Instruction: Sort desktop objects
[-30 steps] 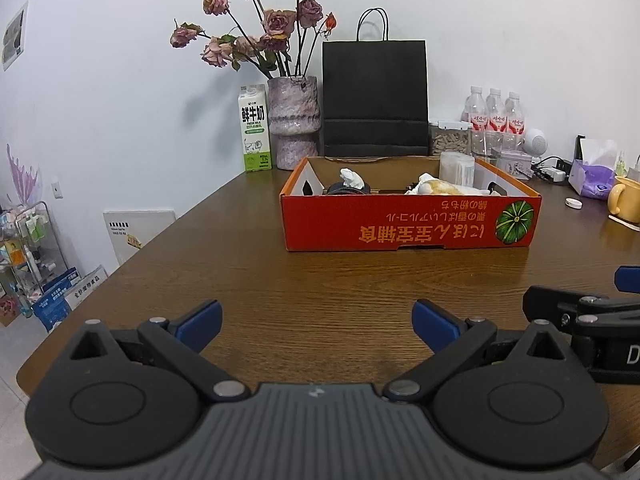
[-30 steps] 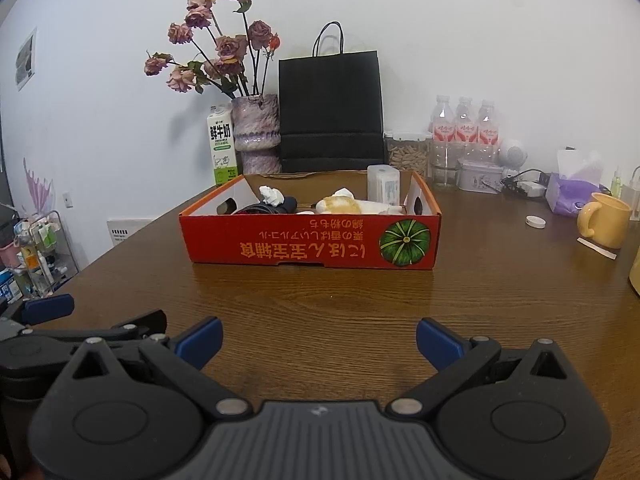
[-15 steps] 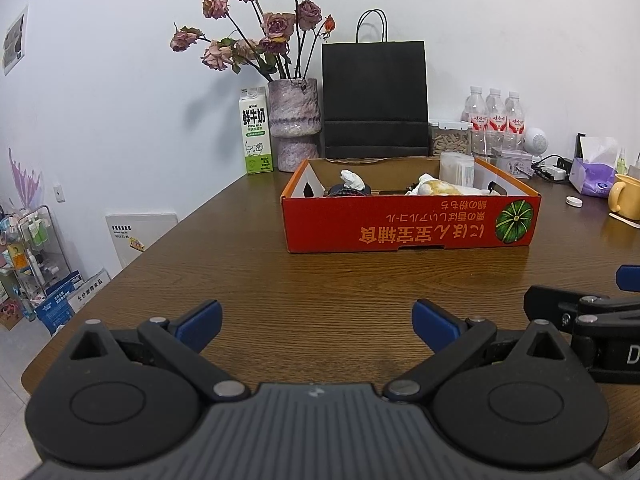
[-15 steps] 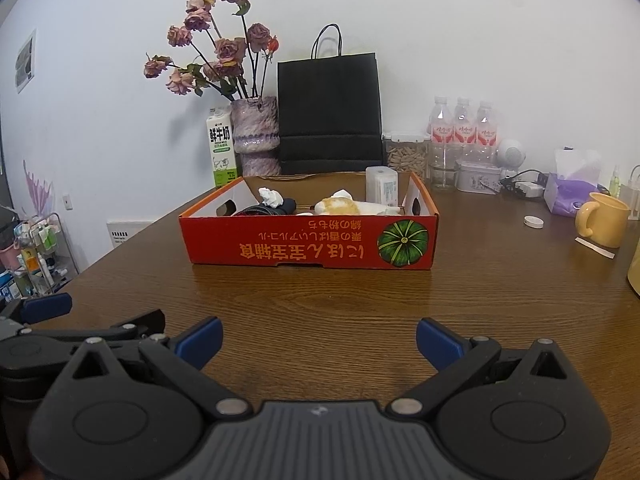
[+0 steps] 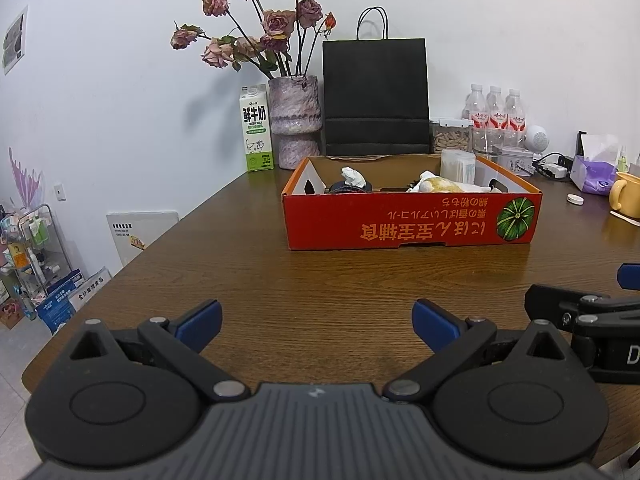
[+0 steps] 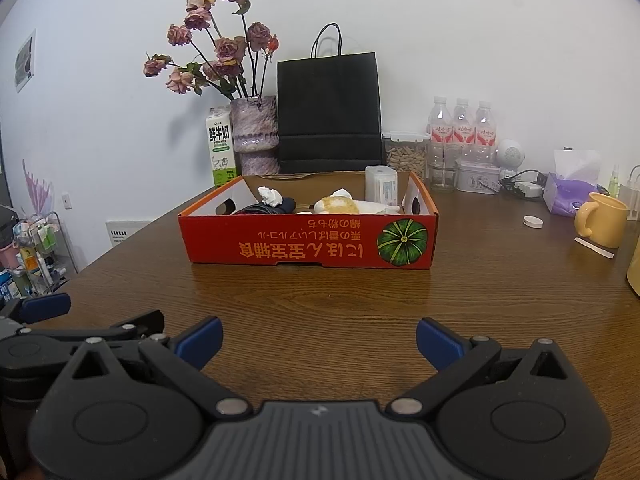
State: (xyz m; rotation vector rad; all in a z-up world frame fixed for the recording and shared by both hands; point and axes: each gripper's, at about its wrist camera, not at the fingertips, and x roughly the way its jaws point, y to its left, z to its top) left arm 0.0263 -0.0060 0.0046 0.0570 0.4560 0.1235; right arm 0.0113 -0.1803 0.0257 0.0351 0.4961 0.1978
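Nearest: L gripper (image 5: 316, 322) low over the wooden table (image 5: 340, 280), blue-tipped fingers (image 5: 199, 320) spread wide apart, nothing btwn them. R gripper (image 6: 318, 340) same: fingers (image 6: 438, 342) wide apart, nothing held, bare wood under the gap. The two sit side by side; each shows at the edge of the other's view, R gripper's black linkage at the right in left wrist view.

Mid table: red cardboard box (image 5: 412, 226), shallow, open top, upside-down yellow lettering and a green pumpkin picture on its near wall. Well apart from both grippers. Inside it: crumpled white tissue (image 5: 353, 176) on a dark item at left, a yellow-and-white wrapped item (image 5: 434, 184) at center-right, a clear plastic container (image 5: 458, 166) upright at the far right corner. Rest of contents hidden by near wall.

Right of box, on the table: small white cap (image 6: 533, 221), yellow mug (image 6: 602, 220), purple tissue pack (image 6: 568, 198).

Far edge, against wall, L to R: green-white milk carton (image 5: 256, 134), mottled purple vase (image 5: 295, 122) w/ dried pink roses (image 5: 260, 28), black paper bag (image 5: 375, 98) upright behind box, clear jar (image 5: 452, 140) of tan pieces, three water bottles (image 5: 496, 110), small white round device (image 5: 537, 138).

Far left, off the table: wire rack (image 5: 36, 248) w/ small items.
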